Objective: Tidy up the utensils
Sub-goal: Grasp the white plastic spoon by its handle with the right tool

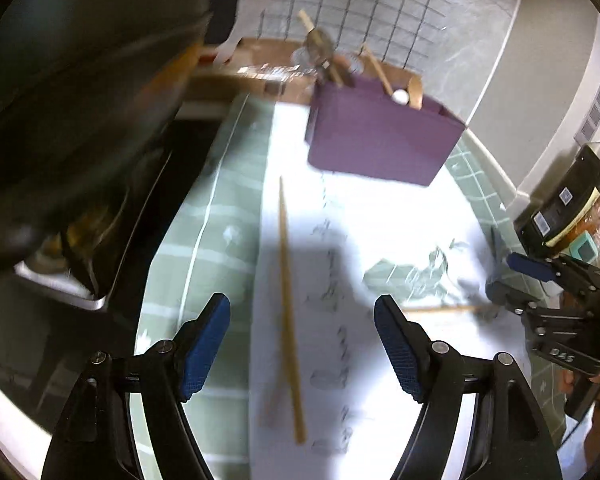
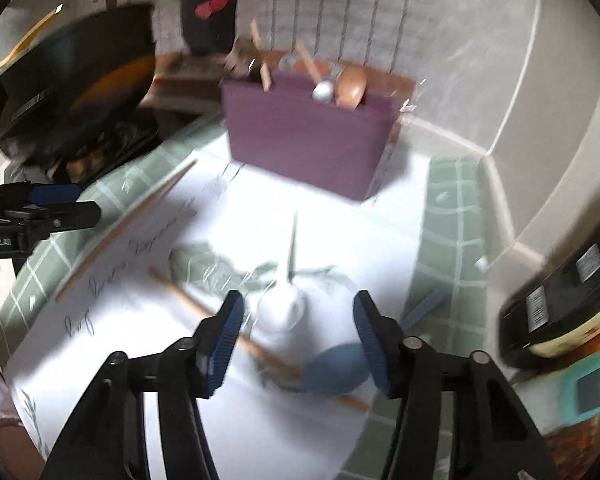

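In your left wrist view, your left gripper (image 1: 302,344) is spread wide with nothing between its pads. A wooden chopstick (image 1: 289,312) lies on the white paper (image 1: 380,220) below the gap, running away from you toward the purple box (image 1: 380,140). That box stands at the far end of the paper and holds utensils upright: wooden handles and a white-tipped piece (image 1: 400,97). A second wooden chopstick (image 1: 440,309) lies crosswise to the right, next to your right gripper (image 1: 512,276), which enters from the right edge. The paper rests on a green checked surface (image 1: 204,208).

In your right wrist view, your right gripper (image 2: 298,340) is partly spread and pinches nothing. Below the gap lie a white spoon (image 2: 284,312) and a blue spoon (image 2: 334,368), blurred, over a wooden chopstick (image 2: 260,350). The purple box (image 2: 304,136) stands beyond them with a wooden spoon (image 2: 350,86) sticking out. The other chopstick (image 2: 128,228) lies to the left, near your left gripper (image 2: 64,200).
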Motion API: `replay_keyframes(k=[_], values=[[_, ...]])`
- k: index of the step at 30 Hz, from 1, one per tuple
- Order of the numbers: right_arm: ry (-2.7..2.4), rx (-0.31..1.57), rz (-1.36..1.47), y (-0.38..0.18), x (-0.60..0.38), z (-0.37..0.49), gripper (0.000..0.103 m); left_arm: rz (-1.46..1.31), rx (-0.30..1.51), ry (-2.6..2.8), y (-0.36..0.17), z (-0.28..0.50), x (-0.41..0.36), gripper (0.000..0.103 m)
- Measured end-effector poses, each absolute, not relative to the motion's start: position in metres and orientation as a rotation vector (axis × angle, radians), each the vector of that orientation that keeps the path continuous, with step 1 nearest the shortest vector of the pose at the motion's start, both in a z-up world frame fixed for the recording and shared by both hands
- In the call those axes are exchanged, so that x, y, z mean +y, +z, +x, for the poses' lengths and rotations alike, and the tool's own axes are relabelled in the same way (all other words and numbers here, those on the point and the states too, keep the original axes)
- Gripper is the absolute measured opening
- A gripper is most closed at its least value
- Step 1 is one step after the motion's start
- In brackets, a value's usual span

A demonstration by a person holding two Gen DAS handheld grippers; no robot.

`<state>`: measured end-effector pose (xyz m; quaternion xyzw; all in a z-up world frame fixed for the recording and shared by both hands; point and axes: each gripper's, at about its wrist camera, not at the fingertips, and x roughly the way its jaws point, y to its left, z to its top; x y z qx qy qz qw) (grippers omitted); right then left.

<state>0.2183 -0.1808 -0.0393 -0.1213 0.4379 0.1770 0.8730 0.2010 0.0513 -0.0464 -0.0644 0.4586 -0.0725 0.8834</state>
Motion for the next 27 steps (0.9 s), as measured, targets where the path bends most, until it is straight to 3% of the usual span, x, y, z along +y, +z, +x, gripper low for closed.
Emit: replay_keyframes(k=[7,23,27], values=[[0.426,0.959,-0.357,-0.068,-0.158,0.209,0.045,-0.114,0.99,-0.19,-0.038,0.183,0.064,0.075],[0.511,1.02,-0.175,-0.073,-0.169,0.187,0.049,-0.068,1.034,-0.217,-0.044,0.191,0.041,0.075],[0.512,0.985,-0.204,-0.061,-0.171,0.176,0.043,-0.111,1.068,-0.239,-0.056,0.211,0.037,0.075]])
